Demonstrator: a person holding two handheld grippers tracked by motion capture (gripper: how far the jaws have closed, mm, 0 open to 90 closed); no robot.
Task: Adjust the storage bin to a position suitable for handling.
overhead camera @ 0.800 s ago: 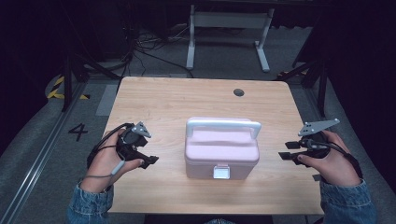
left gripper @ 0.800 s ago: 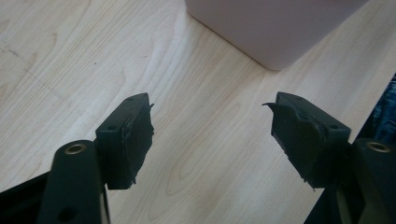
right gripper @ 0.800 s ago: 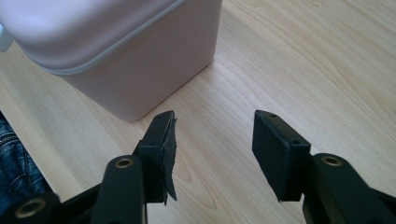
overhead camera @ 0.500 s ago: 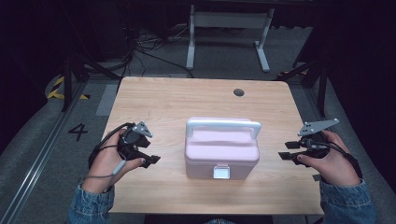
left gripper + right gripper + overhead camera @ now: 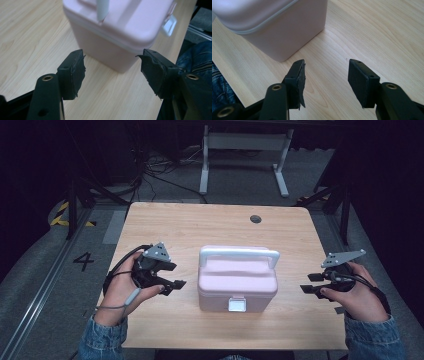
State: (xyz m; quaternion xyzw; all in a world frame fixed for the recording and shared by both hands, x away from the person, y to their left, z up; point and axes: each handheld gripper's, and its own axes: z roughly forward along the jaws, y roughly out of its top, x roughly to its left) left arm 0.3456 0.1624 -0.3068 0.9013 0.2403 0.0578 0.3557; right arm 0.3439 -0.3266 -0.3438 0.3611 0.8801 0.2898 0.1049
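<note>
A pink lidded box (image 5: 237, 281) with a white carry handle (image 5: 238, 253) and a white front latch (image 5: 237, 305) stands shut in the middle of the wooden table (image 5: 215, 225). My left gripper (image 5: 173, 276) hovers just left of the box, open, pointing at its left side; the box (image 5: 117, 32) sits a short way past the empty jaws. My right gripper (image 5: 309, 283) is held to the right of the box, open and empty, with the box corner (image 5: 279, 27) ahead of its left jaw. Neither gripper touches the box.
A round cable hole (image 5: 256, 218) lies near the table's far edge. Beyond the table stands a white metal frame (image 5: 245, 150) on the floor, with cables around it. A "4" mark (image 5: 83, 260) is on the floor at left. Bare wood surrounds the box.
</note>
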